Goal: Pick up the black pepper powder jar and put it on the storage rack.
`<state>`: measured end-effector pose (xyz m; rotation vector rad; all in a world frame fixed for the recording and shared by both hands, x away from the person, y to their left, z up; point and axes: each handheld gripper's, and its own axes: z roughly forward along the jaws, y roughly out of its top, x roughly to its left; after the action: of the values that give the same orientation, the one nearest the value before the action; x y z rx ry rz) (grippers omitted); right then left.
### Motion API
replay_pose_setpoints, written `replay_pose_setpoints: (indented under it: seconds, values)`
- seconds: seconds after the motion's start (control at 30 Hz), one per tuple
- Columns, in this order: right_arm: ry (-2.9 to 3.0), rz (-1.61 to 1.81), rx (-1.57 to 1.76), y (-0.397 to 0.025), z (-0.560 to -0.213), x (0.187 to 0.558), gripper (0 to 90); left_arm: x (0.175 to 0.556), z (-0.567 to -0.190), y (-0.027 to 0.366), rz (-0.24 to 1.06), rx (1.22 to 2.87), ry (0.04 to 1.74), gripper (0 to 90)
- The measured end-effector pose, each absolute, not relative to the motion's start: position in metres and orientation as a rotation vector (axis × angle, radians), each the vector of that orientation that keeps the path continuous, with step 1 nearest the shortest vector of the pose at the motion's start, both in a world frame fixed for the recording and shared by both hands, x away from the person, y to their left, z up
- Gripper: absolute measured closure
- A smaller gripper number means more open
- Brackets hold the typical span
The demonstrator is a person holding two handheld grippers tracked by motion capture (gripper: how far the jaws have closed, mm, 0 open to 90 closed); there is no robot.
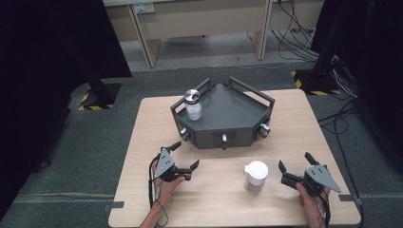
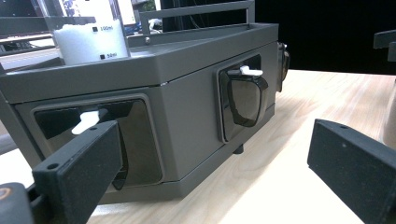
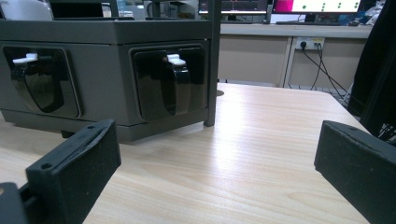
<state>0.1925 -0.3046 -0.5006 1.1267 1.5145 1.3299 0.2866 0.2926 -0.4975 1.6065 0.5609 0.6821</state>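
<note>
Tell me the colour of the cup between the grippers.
White; the cup shows best in the high view.

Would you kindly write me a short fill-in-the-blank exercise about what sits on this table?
1. The jar with the metal lid stands on top of the grey ____.
2. The white-lidded cup stands nearest the ____ gripper.
3. The jaws of the left gripper are ____.
4. The right gripper holds ____.

Missing words: rack; right; open; nothing

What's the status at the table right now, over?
Left gripper open, empty, near the grey unit. Right gripper open, empty, right of the white cup. Jar upright on the unit's top. Nothing between the right gripper and the cup.
</note>
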Motion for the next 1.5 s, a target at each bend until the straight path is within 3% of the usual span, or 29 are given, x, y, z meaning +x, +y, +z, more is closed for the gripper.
replay_pose_setpoints:
  seconds: [0.97,1.5]
  values:
    - [1.529,1.468,1.055,-0.31,-0.501,0.136,0.4,0.286,-0.5,0.293,0.681,1.605,0.57,2.4]
    - [1.644,1.551,0.966,-0.294,-0.502,0.137,0.5,0.286,-0.5,0.292,0.677,1.604,0.574,2.4]
